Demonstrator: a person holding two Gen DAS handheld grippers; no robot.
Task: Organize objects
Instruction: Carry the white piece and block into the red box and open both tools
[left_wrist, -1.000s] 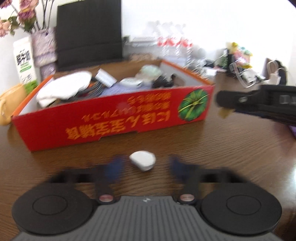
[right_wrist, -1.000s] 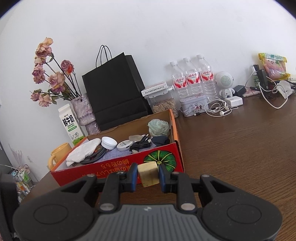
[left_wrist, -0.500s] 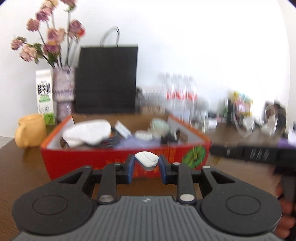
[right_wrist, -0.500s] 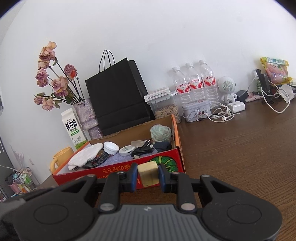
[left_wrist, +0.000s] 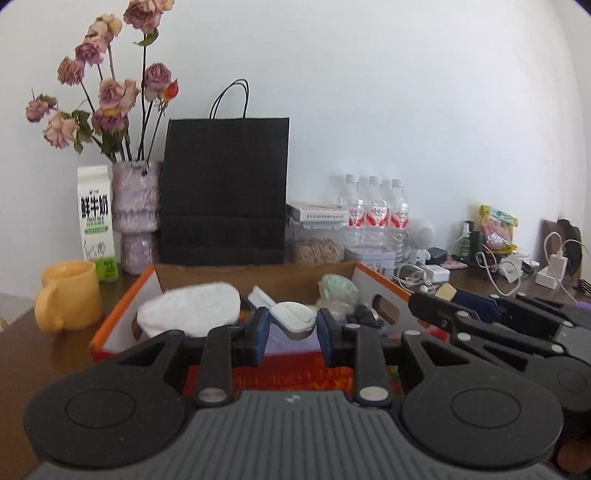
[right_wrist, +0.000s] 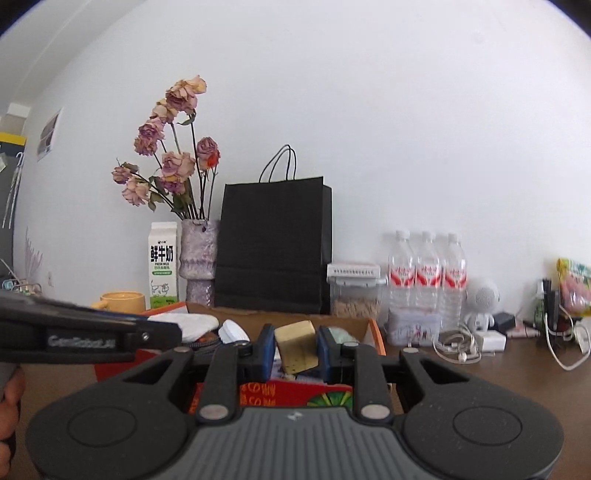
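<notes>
The jaws of the left gripper (left_wrist: 291, 332) are clamped on a small white case (left_wrist: 292, 318), held above the near wall of the red cardboard box (left_wrist: 122, 317) on the brown surface (left_wrist: 40, 354). To the right, the right gripper (right_wrist: 295, 350) has its jaws clamped on a tan block (right_wrist: 297, 345), also over the box's near edge.

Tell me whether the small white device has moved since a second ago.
Yes. The small white device, then on the table in front of the red box, is now lifted between the left gripper jaws, level with the box's rim.
</notes>
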